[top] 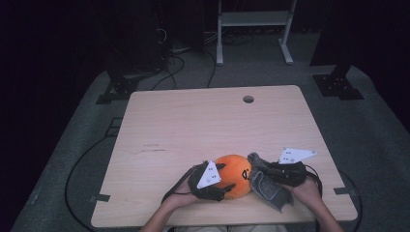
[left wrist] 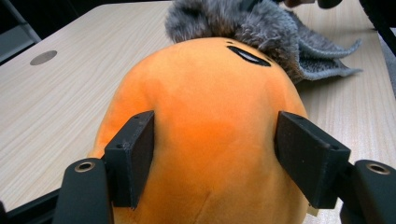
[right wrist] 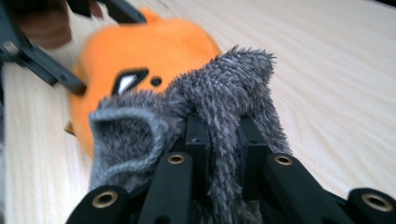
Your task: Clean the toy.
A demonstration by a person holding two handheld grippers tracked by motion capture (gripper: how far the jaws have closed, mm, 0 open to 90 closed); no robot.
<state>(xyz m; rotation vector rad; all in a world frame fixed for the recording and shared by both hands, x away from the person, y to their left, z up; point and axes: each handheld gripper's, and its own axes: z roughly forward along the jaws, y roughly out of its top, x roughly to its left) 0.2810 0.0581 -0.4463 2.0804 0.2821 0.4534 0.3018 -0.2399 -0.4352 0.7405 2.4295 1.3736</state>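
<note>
In the right gripper view, the right gripper [right wrist: 219, 140] clamps a fold of the grey fuzzy cloth [right wrist: 224, 88] between its two black jaws. Just beyond, to the left, the orange plush toy [right wrist: 140, 51] touches the cloth on the pale wooden table [right wrist: 336, 70]. At the far left, the other gripper's black jaw [right wrist: 44, 63] presses against the toy.

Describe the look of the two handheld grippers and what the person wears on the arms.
Both grippers, left gripper and right gripper, are black, each topped by a grey triangular plate with small dark dots. The jaws are flat black rectangular pads on rounded arms with brass-ringed holes. A black cable trails off the table. No sleeves show; the forearms are bare.
</note>
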